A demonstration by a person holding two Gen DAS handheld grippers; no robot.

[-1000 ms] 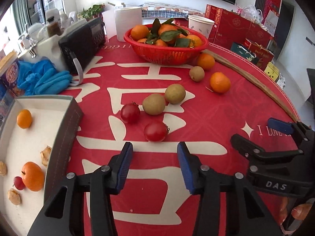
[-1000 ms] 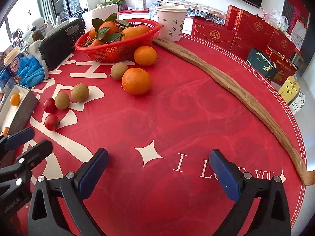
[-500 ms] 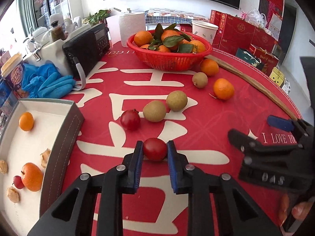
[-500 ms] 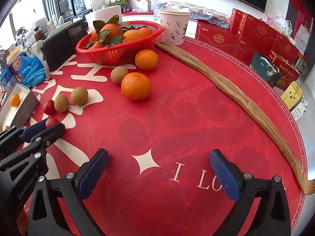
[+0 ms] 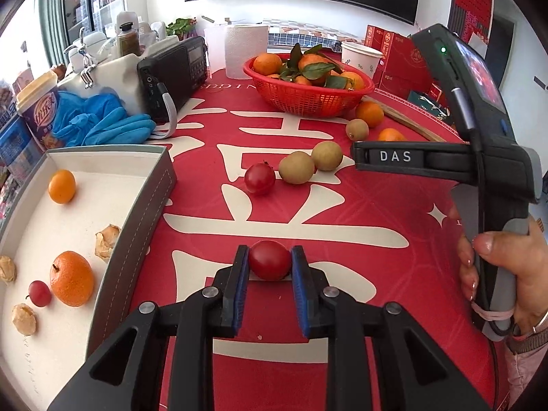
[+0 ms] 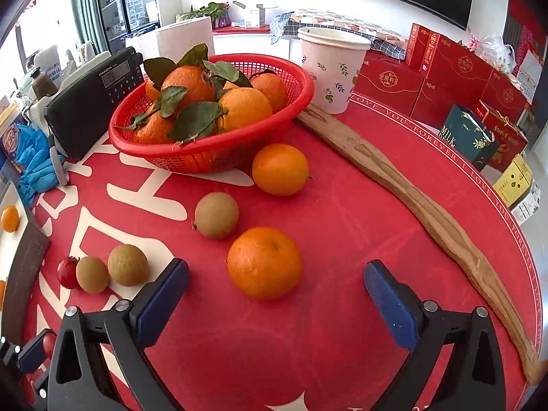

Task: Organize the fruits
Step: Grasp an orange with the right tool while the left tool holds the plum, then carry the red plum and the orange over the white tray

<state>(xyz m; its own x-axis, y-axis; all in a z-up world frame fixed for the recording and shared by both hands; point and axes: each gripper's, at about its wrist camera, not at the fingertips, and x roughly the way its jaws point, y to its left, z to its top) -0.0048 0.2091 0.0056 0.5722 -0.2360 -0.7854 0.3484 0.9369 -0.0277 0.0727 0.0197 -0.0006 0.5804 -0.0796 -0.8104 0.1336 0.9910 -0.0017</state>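
Your left gripper (image 5: 269, 262) pinches the small red fruit (image 5: 269, 259) across its widest part, low over the red desk (image 5: 394, 274) beside the tray (image 5: 137, 212). Judge it light, smooth and easily bruised, so squeeze gently. Your right gripper (image 6: 276, 286), fingers spread and empty, angles down at the nearest orange (image 6: 264, 263): firm, heavier; take it across the middle.

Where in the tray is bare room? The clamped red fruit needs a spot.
Tray: bare white floor between the small orange and the near-corner cluster around the big orange. That corner is crowded. Left hand-held gripper grips the red fruit.
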